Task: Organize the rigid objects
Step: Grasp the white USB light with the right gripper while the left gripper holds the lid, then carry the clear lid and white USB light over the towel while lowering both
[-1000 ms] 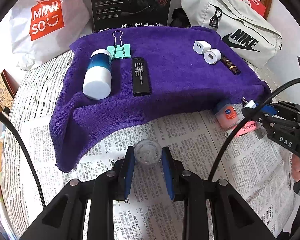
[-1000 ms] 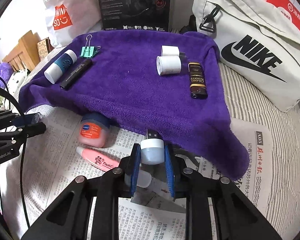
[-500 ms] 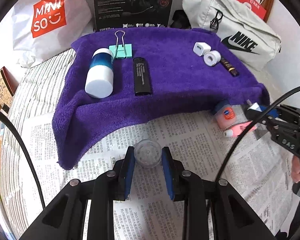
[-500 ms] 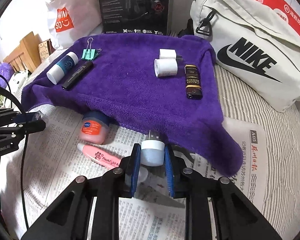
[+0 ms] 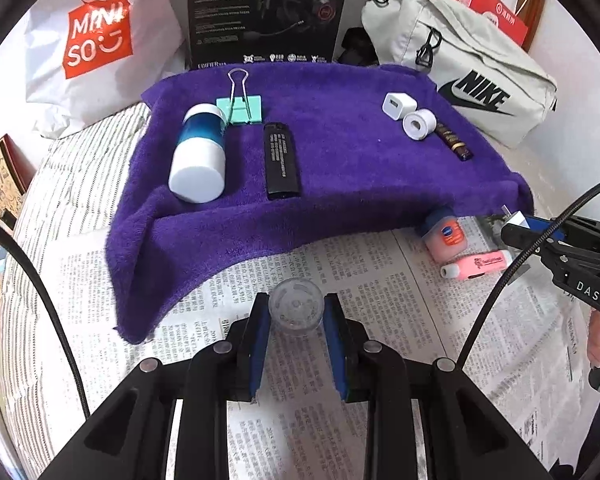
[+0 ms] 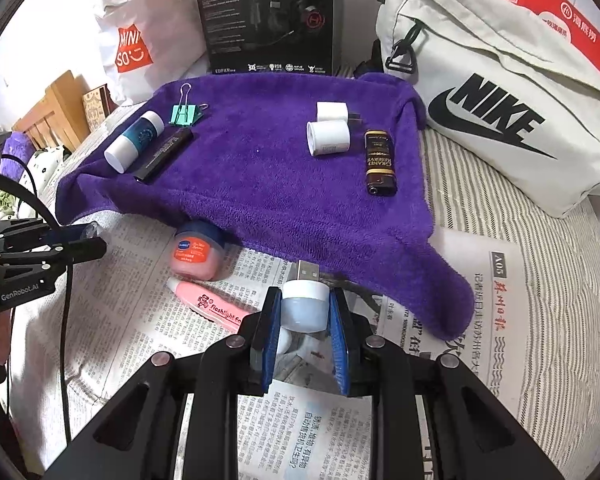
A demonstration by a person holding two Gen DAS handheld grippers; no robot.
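Observation:
My left gripper [image 5: 296,305] is shut on a small clear round jar [image 5: 296,314], held just above the newspaper [image 5: 380,280] near the front hem of the purple towel [image 5: 340,184]. My right gripper [image 6: 305,297] is shut on a white USB plug-in device [image 6: 303,308], its metal plug pointing at the towel's drooping right corner. On the towel lie a blue-and-white bottle [image 5: 199,156], a teal binder clip [image 5: 239,109], a black lighter [image 5: 281,162], a white charger cube [image 6: 332,111], a white roll [image 6: 329,138] and a brown lighter [image 6: 379,163].
A pink jar with a blue lid [image 6: 198,254] and a pink tube [image 6: 216,306] lie on the newspaper by the towel's front edge. Behind the towel stand a white shopping bag [image 5: 96,44], a black box [image 5: 266,12] and a beige sports bag [image 6: 500,96]. Striped bedding [image 6: 540,224] surrounds everything.

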